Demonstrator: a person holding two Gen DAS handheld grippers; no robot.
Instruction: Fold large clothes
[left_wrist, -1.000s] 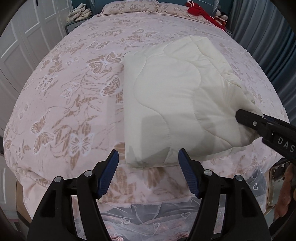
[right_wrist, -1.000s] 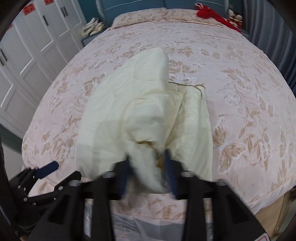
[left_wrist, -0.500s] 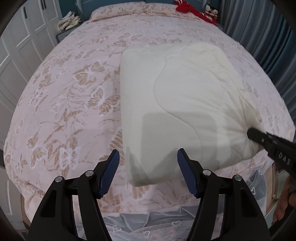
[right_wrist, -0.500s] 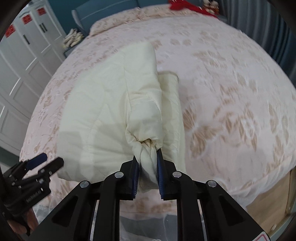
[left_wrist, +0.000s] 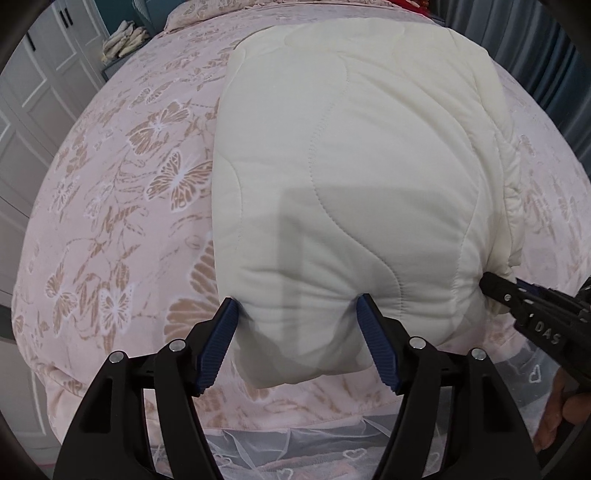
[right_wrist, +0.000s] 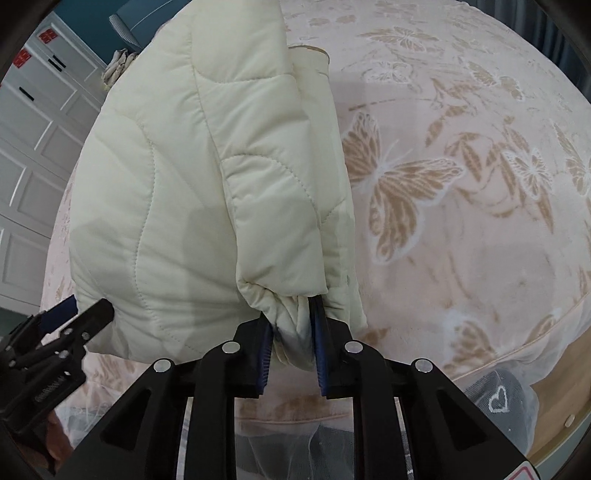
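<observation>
A cream quilted jacket (left_wrist: 351, 166) lies folded on the bed, its near edge by the foot of the bed. My left gripper (left_wrist: 295, 304) is down on that near edge. Its blue fingertips (left_wrist: 231, 314) dent the fabric on either side and its jaws are opening, wide apart, with the padding bulging between them. My right gripper (right_wrist: 291, 317) is shut on a bunched fold of the jacket (right_wrist: 166, 184) at its right near corner. The right gripper's tip (left_wrist: 491, 286) also shows in the left wrist view, and the left gripper (right_wrist: 85, 310) shows at the left of the right wrist view.
The bed has a pink butterfly cover (left_wrist: 129, 184) and a lace skirt (left_wrist: 295, 443) at its foot. White wardrobe doors (left_wrist: 29, 110) stand to the left and dark curtains (left_wrist: 554, 55) to the right. A person's hand (left_wrist: 569, 410) holds the right gripper.
Both grippers came down toward the bed. The left one moved onto the jacket's near edge, which now sits between its fingers. The right one lowered its held fold.
</observation>
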